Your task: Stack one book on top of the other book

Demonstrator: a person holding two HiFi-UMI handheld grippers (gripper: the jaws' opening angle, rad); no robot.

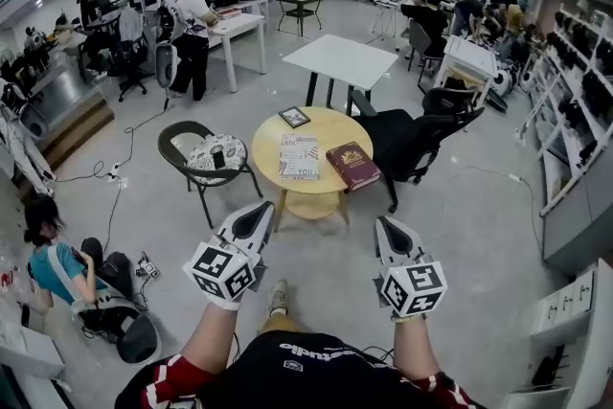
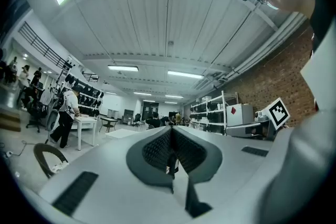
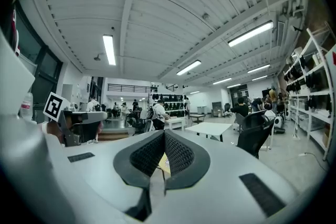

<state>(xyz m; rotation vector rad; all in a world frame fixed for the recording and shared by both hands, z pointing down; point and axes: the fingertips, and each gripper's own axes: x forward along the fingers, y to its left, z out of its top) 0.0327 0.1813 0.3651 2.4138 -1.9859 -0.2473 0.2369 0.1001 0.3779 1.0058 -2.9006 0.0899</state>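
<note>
1. Your left claw [image 1: 256,212] is pinched to nothing: in the left gripper view [image 2: 170,132] its two jaws meet along their length and nothing sits between them.
2. Your right claw [image 1: 387,229] is likewise closed tight and carries nothing. The right gripper view [image 3: 164,136] shows its jaws pressed together.
3. You hold both claws side by side, roughly level, with floor beneath them. They are well short of the round wooden table [image 1: 265,148], which stands ahead of them.
4. The pale book [image 1: 299,156] lies flat on that table, ahead of your left claw and a little to its right, well apart from it.
5. The dark red book [image 1: 352,165] lies flat just beside the pale one. It is ahead of your right claw and slightly to its left, and well apart from it.
6. Neither book rests on the other; they lie next to each other.
7. Beyond the pale book, farther from your left claw, a small dark frame [image 1: 294,117] lies near the table's far edge.
8. Ahead and left of your left claw stands a chair with a patterned cushion [image 1: 213,153].
9. Ahead and right of your right claw stands a black office chair [image 1: 417,134].
</note>
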